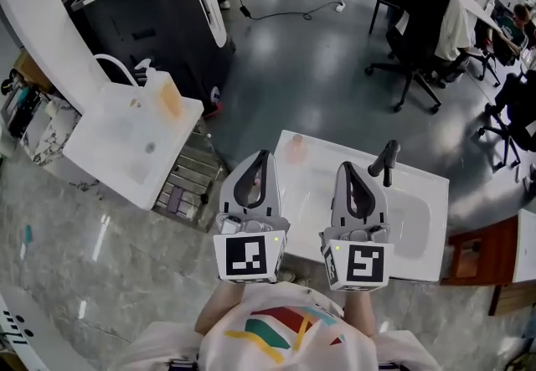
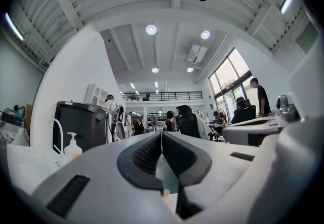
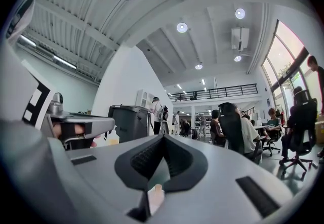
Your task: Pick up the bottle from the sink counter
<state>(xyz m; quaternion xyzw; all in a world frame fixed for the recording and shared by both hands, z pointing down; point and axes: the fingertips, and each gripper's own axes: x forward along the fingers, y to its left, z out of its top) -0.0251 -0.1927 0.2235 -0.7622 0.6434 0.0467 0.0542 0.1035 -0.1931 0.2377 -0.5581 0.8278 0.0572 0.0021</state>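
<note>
We hold left gripper [image 1: 265, 157] and right gripper [image 1: 348, 168] pressed together, empty; we should spread the left, then reach the small pale-pink translucent bottle [image 1: 295, 148] at the far-left corner of the white sink surface [image 1: 423, 189].

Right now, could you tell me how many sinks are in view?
2: the near sink, with a black faucet; the left sink, with a pump bottle. Others may be hidden.

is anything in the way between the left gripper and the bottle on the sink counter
Nothing visible does. In the head view the left gripper, jaws together, hangs just left of the pale pink bottle at the sink counter's back left corner, with open space between. The black faucet stands further right, beside the right gripper.
</note>
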